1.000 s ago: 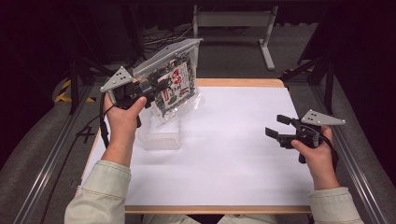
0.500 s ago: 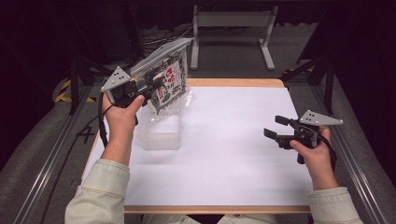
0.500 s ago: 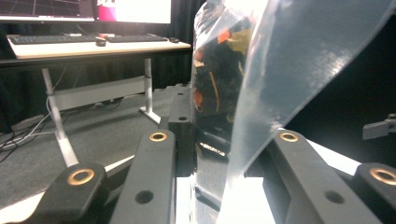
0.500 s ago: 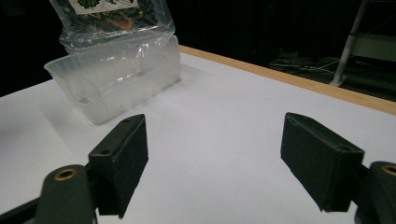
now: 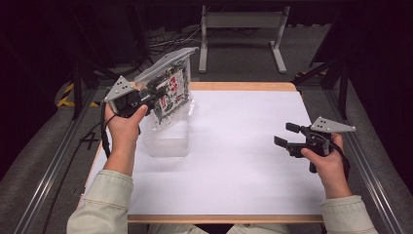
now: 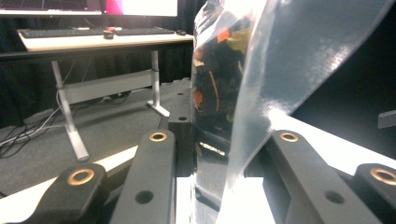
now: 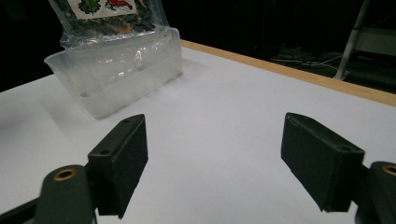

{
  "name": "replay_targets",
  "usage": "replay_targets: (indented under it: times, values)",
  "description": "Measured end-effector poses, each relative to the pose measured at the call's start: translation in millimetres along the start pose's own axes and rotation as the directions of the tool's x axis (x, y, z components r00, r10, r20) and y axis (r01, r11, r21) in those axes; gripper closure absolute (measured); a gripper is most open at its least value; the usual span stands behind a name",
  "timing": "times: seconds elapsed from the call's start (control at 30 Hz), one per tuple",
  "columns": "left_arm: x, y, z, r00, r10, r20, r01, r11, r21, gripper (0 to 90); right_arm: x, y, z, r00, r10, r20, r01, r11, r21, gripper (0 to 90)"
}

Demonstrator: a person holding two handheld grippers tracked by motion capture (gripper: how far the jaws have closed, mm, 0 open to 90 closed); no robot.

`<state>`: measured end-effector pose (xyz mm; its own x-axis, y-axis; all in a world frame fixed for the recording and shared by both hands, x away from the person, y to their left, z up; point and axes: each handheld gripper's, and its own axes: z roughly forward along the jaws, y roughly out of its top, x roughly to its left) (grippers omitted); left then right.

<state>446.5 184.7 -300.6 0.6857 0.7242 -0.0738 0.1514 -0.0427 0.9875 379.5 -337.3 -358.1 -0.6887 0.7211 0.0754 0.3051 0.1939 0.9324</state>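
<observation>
My left gripper (image 5: pixel 148 95) is shut on a clear plastic bag (image 5: pixel 168 90) with a red and green printed label and dark contents. It holds the bag tilted, its lower end hanging into or just above a translucent plastic container (image 5: pixel 168 141) on the table's left side. In the left gripper view the bag (image 6: pixel 219 84) runs upright between the two jaws of that gripper (image 6: pixel 219 158). My right gripper (image 5: pixel 288 135) hovers open over the right side of the table with nothing in it. Its own view shows its wide gap (image 7: pixel 215 158), the container (image 7: pixel 116 70) and the bag (image 7: pixel 109 18) beyond.
The white table top (image 5: pixel 243 146) has a wooden edge at the back and front. A grey metal stand (image 5: pixel 241 22) rises behind the table. Metal rails (image 5: pixel 53 165) run along both sides, with cables on the floor at the left.
My left gripper has carried the bag slightly to the left, over the container. The right gripper has barely moved and stays open.
</observation>
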Motion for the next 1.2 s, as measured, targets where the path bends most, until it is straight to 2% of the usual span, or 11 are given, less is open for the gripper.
replay_targets:
  times: [0.33, 0.47, 0.77, 1.2]
  values:
    - [7.3, -10.1, -2.5, 0.9998, -0.004, -0.022, 0.005, 0.9999, 0.013, 72.2, 1.0, -1.9, 3.5, 1.0000, 0.000, -0.009, 0.000, 1.000, 0.012, 23.4]
    - [7.1, -13.3, -1.1, 0.9994, 0.012, -0.032, -0.011, 0.9993, 0.036, 72.1, 0.3, -2.8, 3.8, 1.0000, 0.004, -0.008, -0.003, 1.000, 0.017, 23.4]
    - [11.7, -25.1, 5.1, 0.9988, 0.006, -0.050, -0.003, 0.9981, 0.062, 72.1, 0.6, -3.2, 4.4, 0.9999, 0.007, -0.012, -0.007, 1.000, 0.019, 23.0]
    - [16.8, -38.2, 10.9, 0.9993, -0.012, -0.036, 0.015, 0.9960, 0.088, 72.0, -0.4, -5.0, 6.5, 0.9998, 0.006, -0.017, -0.006, 1.000, 0.027, 22.7]
